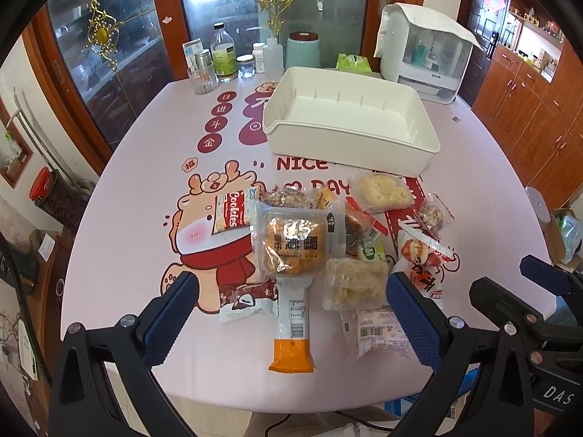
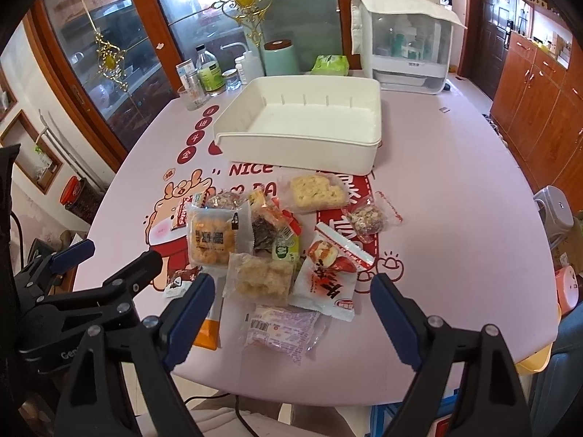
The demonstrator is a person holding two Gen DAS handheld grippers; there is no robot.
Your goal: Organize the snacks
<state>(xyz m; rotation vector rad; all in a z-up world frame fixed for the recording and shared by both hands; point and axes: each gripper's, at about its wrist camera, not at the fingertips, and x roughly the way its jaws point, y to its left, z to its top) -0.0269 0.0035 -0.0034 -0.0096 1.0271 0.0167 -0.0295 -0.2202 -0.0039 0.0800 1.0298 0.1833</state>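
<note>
A pile of wrapped snacks lies on the pink printed tablecloth. It includes a clear cake packet point(image 1: 293, 244) point(image 2: 213, 242), an orange-ended bar point(image 1: 293, 327) point(image 2: 209, 331), a puffed crisp packet point(image 1: 355, 284) point(image 2: 260, 278) and a red-and-white packet point(image 1: 422, 255) point(image 2: 328, 276). Behind the pile stands a white tray point(image 1: 349, 153) point(image 2: 291, 149) with nothing in it. My left gripper point(image 1: 293, 284) hovers open over the near end of the pile, holding nothing. My right gripper point(image 2: 293, 282) is open beside it, above a clear barcode packet point(image 2: 282, 329), with nothing between its fingers.
Bottles, a glass point(image 1: 202, 80), a teal canister point(image 1: 302, 51), a green tissue pack point(image 1: 351, 62) and a white covered appliance point(image 1: 422, 54) line the table's far side. Wooden cabinets point(image 1: 524, 109) stand to the right. The table's front edge runs just under both grippers.
</note>
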